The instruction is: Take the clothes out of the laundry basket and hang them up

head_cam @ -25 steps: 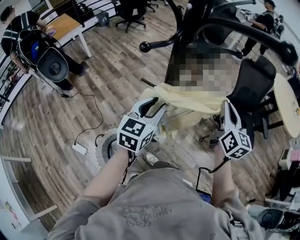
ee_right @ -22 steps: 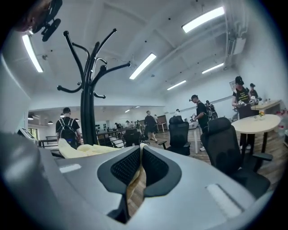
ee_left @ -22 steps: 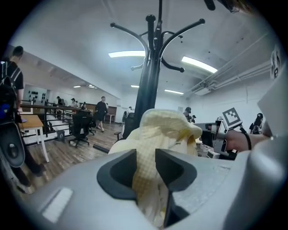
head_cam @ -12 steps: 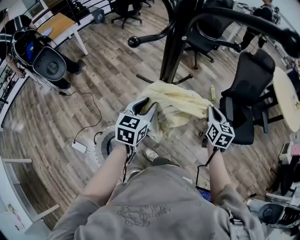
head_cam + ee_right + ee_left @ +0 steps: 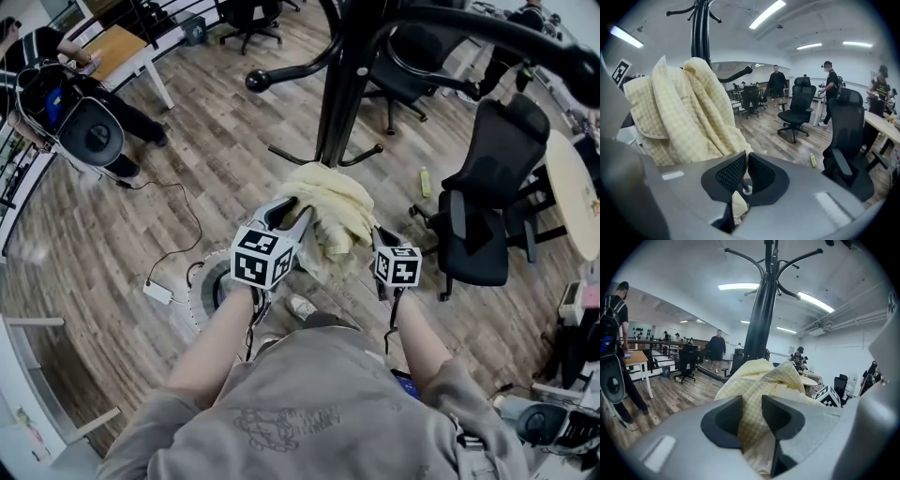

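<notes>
On your right, a black office chair (image 5: 473,239) stands on the wood floor (image 5: 112,216), with a small yellow-green bottle (image 5: 425,182) lying near it. A white power strip (image 5: 157,294) lies to your left, and a wooden desk (image 5: 117,49) stands at far left.

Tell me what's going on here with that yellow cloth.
A person holds a pale yellow checked garment bunched between two handheld grippers. The left gripper has its fingers clamped on a fold of it, and the right gripper is shut on another edge. The garment is held in front of the black coat stand and is not yet on any hook.
</notes>
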`<action>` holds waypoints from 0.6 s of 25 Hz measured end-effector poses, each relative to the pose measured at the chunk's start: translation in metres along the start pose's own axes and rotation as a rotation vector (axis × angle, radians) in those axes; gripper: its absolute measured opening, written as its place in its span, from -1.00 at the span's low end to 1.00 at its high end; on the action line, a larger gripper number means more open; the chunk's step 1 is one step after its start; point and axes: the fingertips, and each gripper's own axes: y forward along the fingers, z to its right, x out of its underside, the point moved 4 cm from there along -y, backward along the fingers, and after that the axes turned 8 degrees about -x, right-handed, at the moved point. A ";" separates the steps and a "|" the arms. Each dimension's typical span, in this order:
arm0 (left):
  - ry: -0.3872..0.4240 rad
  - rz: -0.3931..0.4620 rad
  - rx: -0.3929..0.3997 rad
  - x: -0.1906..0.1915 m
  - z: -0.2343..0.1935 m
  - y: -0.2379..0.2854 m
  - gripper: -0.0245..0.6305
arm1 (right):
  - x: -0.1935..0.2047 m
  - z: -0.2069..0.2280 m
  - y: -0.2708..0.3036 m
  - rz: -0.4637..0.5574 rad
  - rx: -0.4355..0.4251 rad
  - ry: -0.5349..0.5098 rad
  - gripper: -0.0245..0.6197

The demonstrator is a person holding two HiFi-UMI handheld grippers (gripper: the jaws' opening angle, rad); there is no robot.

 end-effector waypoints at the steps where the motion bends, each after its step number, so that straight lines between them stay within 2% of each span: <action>1: 0.000 0.000 0.000 0.001 0.001 0.000 -0.53 | 0.003 -0.005 0.005 -0.009 -0.013 -0.002 -0.79; 7: -0.023 0.008 -0.008 0.001 -0.004 -0.007 -0.53 | 0.002 -0.022 0.013 -0.033 -0.048 0.031 -0.78; 11: -0.039 0.011 -0.033 0.002 -0.014 -0.018 -0.53 | -0.013 -0.026 -0.003 -0.034 -0.082 0.045 -0.57; 15: -0.043 0.020 -0.063 0.001 -0.027 -0.030 -0.53 | -0.034 -0.027 -0.026 0.026 -0.109 0.075 -0.47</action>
